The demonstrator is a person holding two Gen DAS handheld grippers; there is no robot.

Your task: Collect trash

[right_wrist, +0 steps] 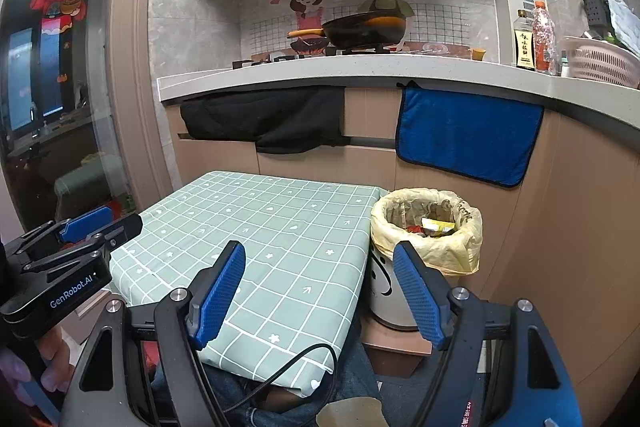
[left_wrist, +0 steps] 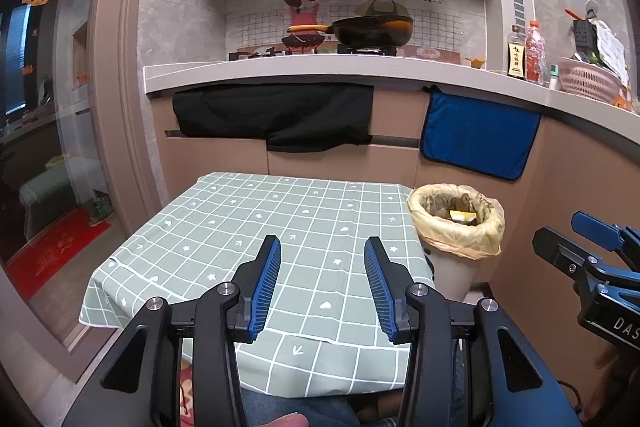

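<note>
A small bin [left_wrist: 456,227] lined with a yellow bag stands on the floor at the table's right side; it holds wrappers, with a yellow one [left_wrist: 463,215] on top. It also shows in the right wrist view [right_wrist: 426,239]. My left gripper [left_wrist: 322,251] is open and empty above the near part of the green checked tablecloth [left_wrist: 256,227]. My right gripper [right_wrist: 320,255] is open and empty over the table's right edge [right_wrist: 352,291], near the bin. No trash shows on the cloth.
A kitchen counter [left_wrist: 320,71] runs behind the table, with a pan [left_wrist: 372,29] on the stove, bottles [left_wrist: 534,51] and a pink basket [left_wrist: 588,83]. A black cloth [left_wrist: 276,115] and a blue towel [left_wrist: 480,139] hang from it. A glass door [left_wrist: 48,107] is at left.
</note>
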